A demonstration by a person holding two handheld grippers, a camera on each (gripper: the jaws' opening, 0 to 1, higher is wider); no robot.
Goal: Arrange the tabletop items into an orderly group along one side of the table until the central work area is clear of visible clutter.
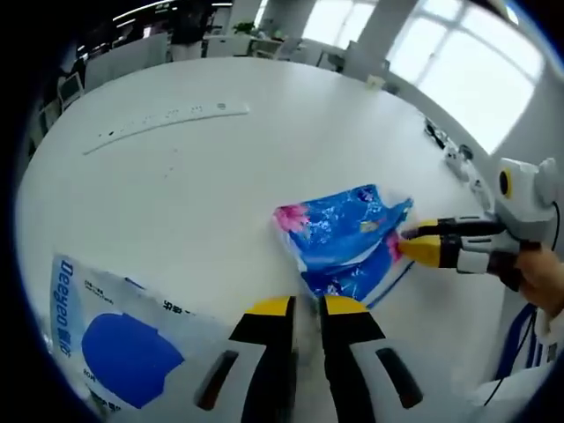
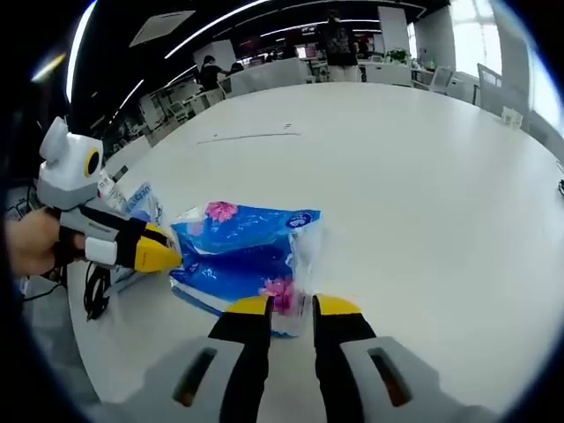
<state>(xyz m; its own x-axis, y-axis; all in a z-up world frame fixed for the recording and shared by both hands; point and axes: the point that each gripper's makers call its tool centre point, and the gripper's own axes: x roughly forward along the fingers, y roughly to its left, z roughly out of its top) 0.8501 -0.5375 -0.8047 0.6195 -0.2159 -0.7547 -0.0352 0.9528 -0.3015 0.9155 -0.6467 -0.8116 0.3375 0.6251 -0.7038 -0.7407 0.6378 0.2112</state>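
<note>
- In the right gripper view, the right gripper [image 2: 291, 310] is seen with its yellow-tipped jaws nearly together, pinching the clear crinkled edge of the blue floral-printed plastic pack [image 2: 242, 251]; it is judged to be clenched on that pack.
- In the left gripper view, the left gripper [image 1: 298, 310] is held with its jaws almost touching, just short of the pack's near corner; whether film is caught between them cannot be told.
- To do the step well, the pack is best dragged low across the round white table [image 2: 423, 176] towards one edge, and a grip on the thicker body is judged safer than the loose film, which may stretch or slip.
- The pack is seen as soft and pillowy, bright blue with pink flowers, glossy and creased, lying flat near the table's edge.
- Just beside it, a white plastic packet with a blue oval and blue lettering [image 1: 123, 339] lies flat.
- Farther off, a long pale strip [image 1: 167, 122] lies well apart, yet to be gathered.
</note>
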